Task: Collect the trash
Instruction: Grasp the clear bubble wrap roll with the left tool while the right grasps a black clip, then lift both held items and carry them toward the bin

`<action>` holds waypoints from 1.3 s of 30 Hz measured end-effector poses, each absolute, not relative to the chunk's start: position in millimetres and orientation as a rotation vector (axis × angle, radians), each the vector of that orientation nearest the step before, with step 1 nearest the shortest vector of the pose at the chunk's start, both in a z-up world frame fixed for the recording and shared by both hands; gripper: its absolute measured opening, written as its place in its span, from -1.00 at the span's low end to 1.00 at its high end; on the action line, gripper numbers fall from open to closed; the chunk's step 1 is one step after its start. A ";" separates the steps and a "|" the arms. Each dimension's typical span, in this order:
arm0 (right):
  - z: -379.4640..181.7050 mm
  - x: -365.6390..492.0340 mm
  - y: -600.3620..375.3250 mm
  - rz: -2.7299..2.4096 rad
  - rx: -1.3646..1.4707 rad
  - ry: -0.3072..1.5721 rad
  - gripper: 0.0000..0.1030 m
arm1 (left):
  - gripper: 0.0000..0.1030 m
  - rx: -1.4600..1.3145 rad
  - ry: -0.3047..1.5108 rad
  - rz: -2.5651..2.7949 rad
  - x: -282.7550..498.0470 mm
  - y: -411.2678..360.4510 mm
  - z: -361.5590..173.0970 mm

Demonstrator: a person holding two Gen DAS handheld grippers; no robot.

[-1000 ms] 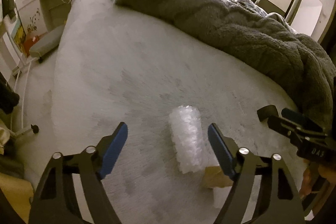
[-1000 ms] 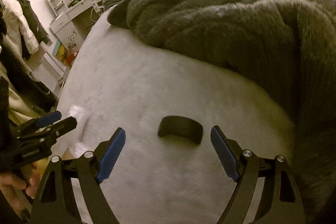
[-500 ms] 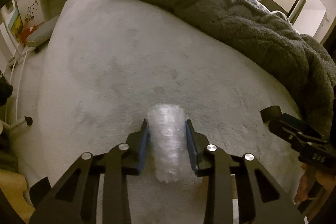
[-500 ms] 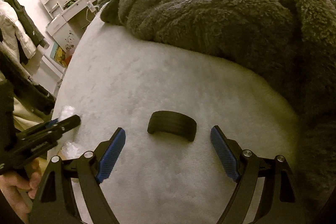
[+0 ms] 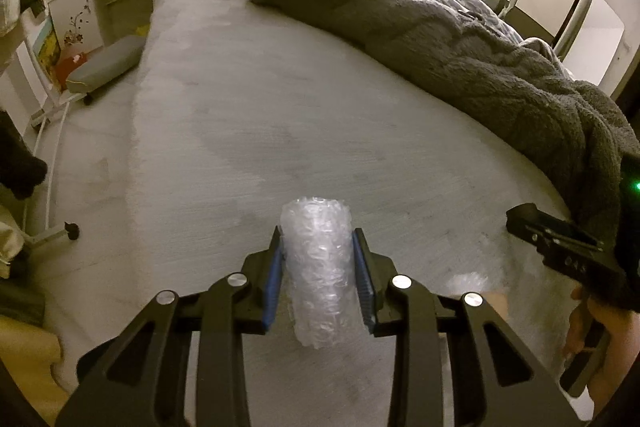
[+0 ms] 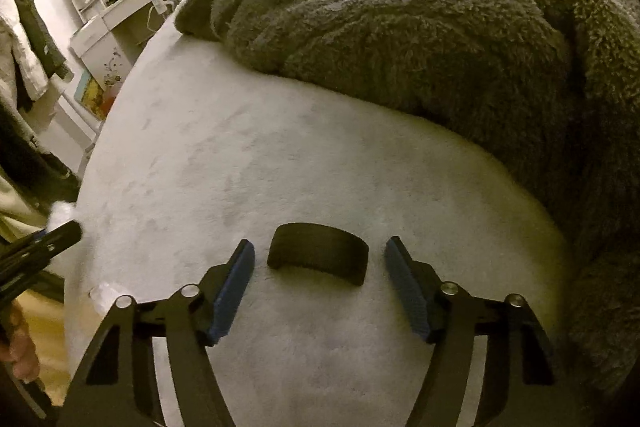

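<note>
The left hand-held gripper (image 5: 319,277) squeezes a clear roll of bubble wrap (image 5: 318,271) between its blue pads, over the near part of the pale grey bed (image 5: 280,115). The right hand-held gripper (image 6: 320,287) is spread wide, with a curved black plastic piece (image 6: 318,253) lying on the bed between its fingers, touching neither. A fuzzy dark grey blanket (image 6: 420,39) is heaped on the far right.

left gripper (image 5: 318,277): black frame | blue pads | silver screws | right gripper (image 6: 320,285): same
</note>
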State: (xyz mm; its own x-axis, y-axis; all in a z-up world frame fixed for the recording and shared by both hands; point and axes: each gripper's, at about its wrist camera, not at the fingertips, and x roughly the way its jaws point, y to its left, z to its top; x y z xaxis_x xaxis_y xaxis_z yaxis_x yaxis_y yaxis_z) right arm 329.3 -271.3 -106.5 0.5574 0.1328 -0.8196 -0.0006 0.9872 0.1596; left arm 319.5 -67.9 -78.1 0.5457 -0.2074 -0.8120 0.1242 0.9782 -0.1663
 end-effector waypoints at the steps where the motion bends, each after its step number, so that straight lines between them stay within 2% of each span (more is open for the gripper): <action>1: -107.6 330.6 -270.2 0.069 0.140 0.978 0.25 | -0.32 -0.088 0.970 -0.191 317.1 -63.0 -76.0; 5: -109.0 332.7 -265.9 0.027 0.122 0.982 -0.02 | -0.32 -0.054 0.947 -0.169 307.3 -47.5 -67.1; 8: -105.2 333.3 -262.6 0.017 0.114 0.975 -0.10 | -0.32 -0.056 0.941 -0.159 301.3 -36.6 -63.7; 21: -70.4 339.2 -199.1 0.134 0.073 0.887 -0.12 | -0.32 -0.067 0.930 -0.101 284.0 21.2 -57.4; 39: -60.1 333.1 -95.6 0.346 0.027 0.866 -0.13 | -0.32 -0.078 0.970 -0.036 257.8 92.9 -72.7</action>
State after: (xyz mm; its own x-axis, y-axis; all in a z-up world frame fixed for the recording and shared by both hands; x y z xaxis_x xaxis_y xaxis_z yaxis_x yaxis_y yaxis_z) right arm 333.1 -95.6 -60.1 0.5955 0.3092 -0.7415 -0.2872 0.9439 0.1629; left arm 257.8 92.9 -72.7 0.5650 -0.0659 -0.8224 -0.0043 0.9966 -0.0828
